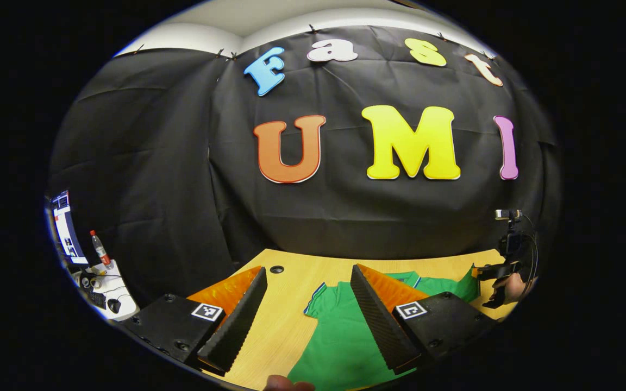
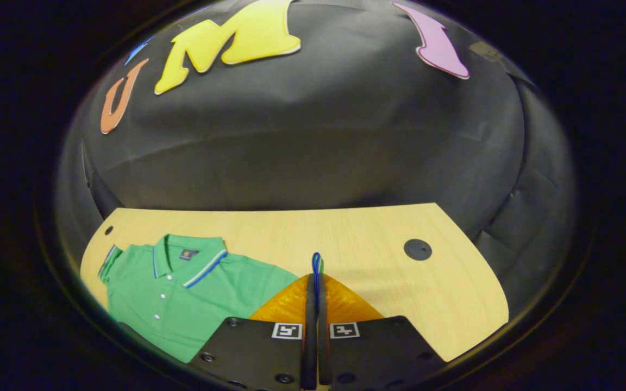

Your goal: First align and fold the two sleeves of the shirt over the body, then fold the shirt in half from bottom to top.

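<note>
Left gripper point(image 1: 308, 304): fingers spread wide, nothing between them, hovering over the table point(image 1: 291, 320). Shirt's near-side fabric sits under and between the finger tips, no contact that I can confirm. A fingertip of the person point(image 1: 286, 384) pokes in at the bottom edge of the left gripper view.

Shirt point(image 2: 182, 293): green polo, lying flat on the table, buttons up, collar point(image 2: 188, 258) toward the far wall. In the right gripper view it takes the table's left part; its body runs down past the edge of view.

Right gripper point(image 2: 315, 271): fingers clamped together on a sleeve edge point(image 2: 316, 263), the blue-trimmed cuff sticking up out of the closed tips. That sleeve is pulled out to the side of the shirt body, lifted a bit off the table as far as I can tell. From the left gripper view the right gripper shows past the shirt, at the table's right edge, with the holding hand point(image 1: 514, 287) behind it.

Past the shirt: bare wood, a round black cable hole point(image 2: 417, 249) in the table on the right, a second one point(image 1: 276, 269) near the far left corner.

Off the table, far left: a side desk point(image 1: 112, 288) with a bottle point(image 1: 100, 248) and a monitor point(image 1: 66, 228).
</note>
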A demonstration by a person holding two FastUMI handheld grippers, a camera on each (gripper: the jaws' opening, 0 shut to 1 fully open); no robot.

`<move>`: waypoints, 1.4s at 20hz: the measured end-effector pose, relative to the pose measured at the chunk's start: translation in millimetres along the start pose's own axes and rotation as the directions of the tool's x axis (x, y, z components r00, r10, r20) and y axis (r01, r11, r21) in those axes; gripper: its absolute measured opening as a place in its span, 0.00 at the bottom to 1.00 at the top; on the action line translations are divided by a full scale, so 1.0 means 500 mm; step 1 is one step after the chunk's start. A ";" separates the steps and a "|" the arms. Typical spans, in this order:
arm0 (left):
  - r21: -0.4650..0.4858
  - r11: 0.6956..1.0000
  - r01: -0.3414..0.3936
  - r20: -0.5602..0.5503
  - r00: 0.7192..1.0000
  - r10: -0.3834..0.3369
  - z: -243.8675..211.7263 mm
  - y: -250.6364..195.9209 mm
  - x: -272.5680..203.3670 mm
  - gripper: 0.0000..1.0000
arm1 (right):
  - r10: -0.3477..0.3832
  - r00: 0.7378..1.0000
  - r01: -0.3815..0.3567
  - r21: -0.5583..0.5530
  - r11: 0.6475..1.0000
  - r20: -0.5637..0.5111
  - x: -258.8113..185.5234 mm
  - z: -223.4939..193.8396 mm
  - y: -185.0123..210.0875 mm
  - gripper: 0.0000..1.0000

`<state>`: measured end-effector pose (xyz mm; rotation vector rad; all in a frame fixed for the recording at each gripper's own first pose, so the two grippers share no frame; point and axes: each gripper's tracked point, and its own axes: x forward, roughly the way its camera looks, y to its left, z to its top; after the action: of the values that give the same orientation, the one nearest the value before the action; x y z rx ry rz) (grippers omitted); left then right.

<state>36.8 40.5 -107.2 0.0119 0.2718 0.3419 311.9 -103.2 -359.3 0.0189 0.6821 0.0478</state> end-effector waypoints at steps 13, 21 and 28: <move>-0.038 0.993 -0.115 -0.046 0.993 0.113 -0.049 0.142 -0.052 0.99 | 0.139 0.987 -0.144 -0.060 0.988 -0.079 0.016 -0.028 0.278 0.04; -0.016 0.991 -0.132 -0.053 0.990 0.131 -0.048 0.174 -0.070 0.99 | 0.187 0.975 -0.191 -0.020 0.981 -0.123 0.024 -0.056 0.310 0.32; 0.009 1.000 -0.015 -0.012 1.000 0.015 -0.017 0.133 -0.056 1.00 | 0.182 0.983 -0.183 -0.109 0.977 -0.020 -0.081 0.019 0.266 0.88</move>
<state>-12.6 93.7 -104.4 0.0210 0.2850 0.3557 281.4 27.7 -321.8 -0.0255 0.6853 0.2626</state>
